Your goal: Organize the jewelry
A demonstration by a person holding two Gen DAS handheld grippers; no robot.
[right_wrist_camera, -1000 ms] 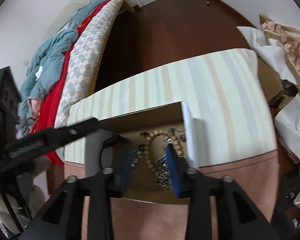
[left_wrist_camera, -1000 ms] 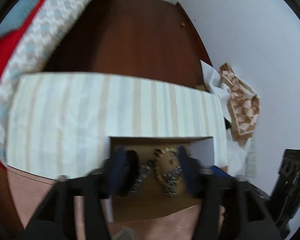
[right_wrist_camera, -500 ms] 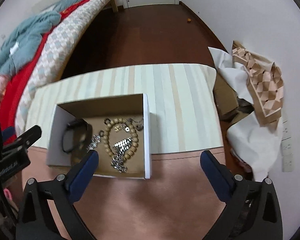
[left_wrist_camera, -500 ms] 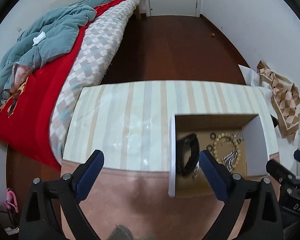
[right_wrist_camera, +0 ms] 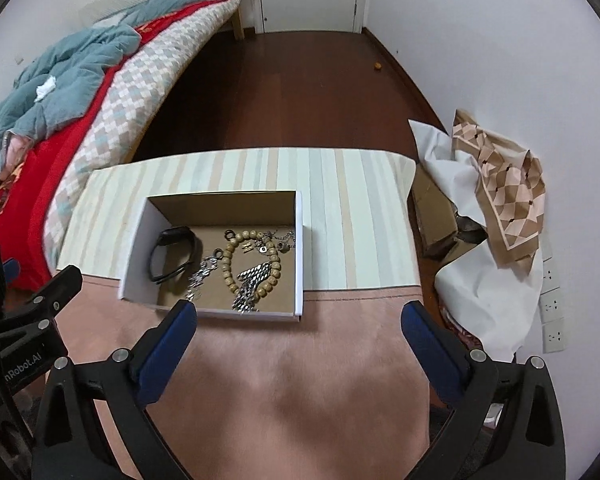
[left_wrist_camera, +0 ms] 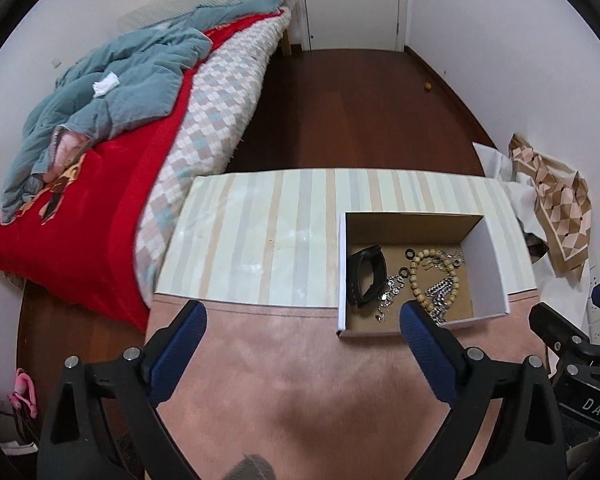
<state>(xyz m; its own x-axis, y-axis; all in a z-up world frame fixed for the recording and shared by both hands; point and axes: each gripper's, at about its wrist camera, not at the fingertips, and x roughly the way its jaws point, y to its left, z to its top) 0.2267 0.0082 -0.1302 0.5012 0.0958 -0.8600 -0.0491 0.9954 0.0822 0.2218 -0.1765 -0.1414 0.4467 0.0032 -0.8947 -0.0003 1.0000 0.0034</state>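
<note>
A white cardboard box (left_wrist_camera: 496,276) (right_wrist_camera: 298,240) stands on the table and holds the jewelry. Inside lie a black band (left_wrist_camera: 366,276) (right_wrist_camera: 172,254), a wooden bead bracelet (left_wrist_camera: 416,280) (right_wrist_camera: 226,264), silver chains (left_wrist_camera: 440,296) (right_wrist_camera: 252,276) and small rings. My left gripper (left_wrist_camera: 302,318) is open and empty above the pink cloth, left of and nearer than the box. My right gripper (right_wrist_camera: 300,320) is open and empty just in front of the box.
The table has a striped cloth (left_wrist_camera: 260,224) at the back and a pink cloth (right_wrist_camera: 292,380) in front. A bed with a red blanket (left_wrist_camera: 80,200) is on the left. Crumpled paper and a patterned bag (right_wrist_camera: 508,192) lie on the right by the wall.
Both grippers have pulled up and back out of the box and opened wide. The jewelry stays in the box.
</note>
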